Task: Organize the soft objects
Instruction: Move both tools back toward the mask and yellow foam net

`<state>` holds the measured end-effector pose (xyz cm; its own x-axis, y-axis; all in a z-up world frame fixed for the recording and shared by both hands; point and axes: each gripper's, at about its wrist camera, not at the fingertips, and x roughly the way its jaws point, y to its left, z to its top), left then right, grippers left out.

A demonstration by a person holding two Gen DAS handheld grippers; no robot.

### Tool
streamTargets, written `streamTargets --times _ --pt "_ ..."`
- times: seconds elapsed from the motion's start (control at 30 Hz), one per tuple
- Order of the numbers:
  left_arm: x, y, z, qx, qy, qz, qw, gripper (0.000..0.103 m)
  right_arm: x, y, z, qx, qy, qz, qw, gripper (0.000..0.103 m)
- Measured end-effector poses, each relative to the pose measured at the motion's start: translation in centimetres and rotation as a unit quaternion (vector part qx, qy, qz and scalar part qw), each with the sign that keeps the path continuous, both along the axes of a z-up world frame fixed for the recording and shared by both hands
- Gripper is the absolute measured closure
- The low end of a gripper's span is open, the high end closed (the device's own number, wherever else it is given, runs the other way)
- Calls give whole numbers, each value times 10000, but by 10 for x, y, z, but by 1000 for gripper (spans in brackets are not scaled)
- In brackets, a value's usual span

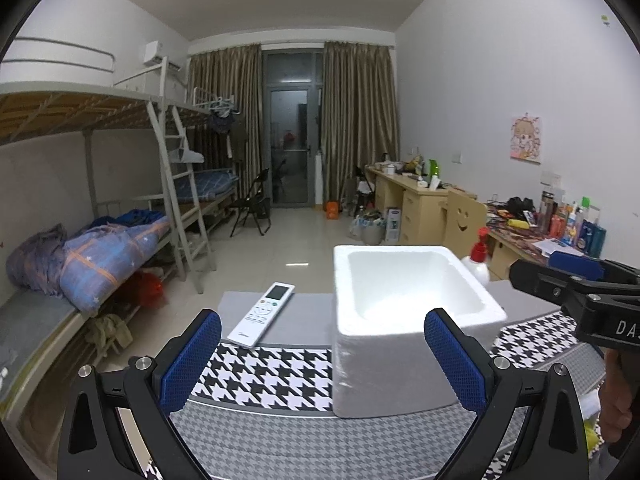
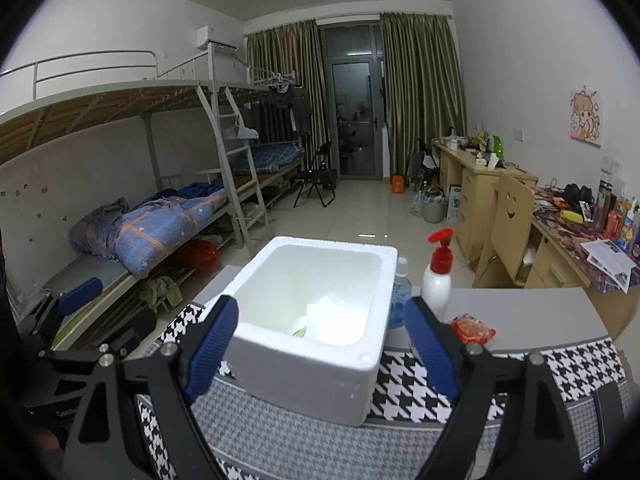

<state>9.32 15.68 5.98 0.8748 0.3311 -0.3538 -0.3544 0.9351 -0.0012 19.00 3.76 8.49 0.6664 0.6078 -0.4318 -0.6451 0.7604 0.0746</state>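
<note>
While both grippers hung over the houndstooth cloth [image 2: 420,376], the right gripper [image 2: 322,350] had its jaws spread wide and empty, as did the left gripper [image 1: 322,358]. At twelve o'clock stood the white foam box [image 2: 304,376], soft white items [image 2: 332,316] inside. At one o'clock, a red-capped pump bottle [image 2: 438,276].

foam box [image 2: 316,364]: matt white, grainy | tablecloth [image 2: 416,448]: woven houndstooth cloth
</note>
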Motion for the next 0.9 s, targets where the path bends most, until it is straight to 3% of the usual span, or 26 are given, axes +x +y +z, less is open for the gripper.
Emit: streamTargets --times 0.9 --pt "-47 -49 -18 -136 -237 -249 9993 1 -76 -53 -27 -13 -498 60 9987 15"
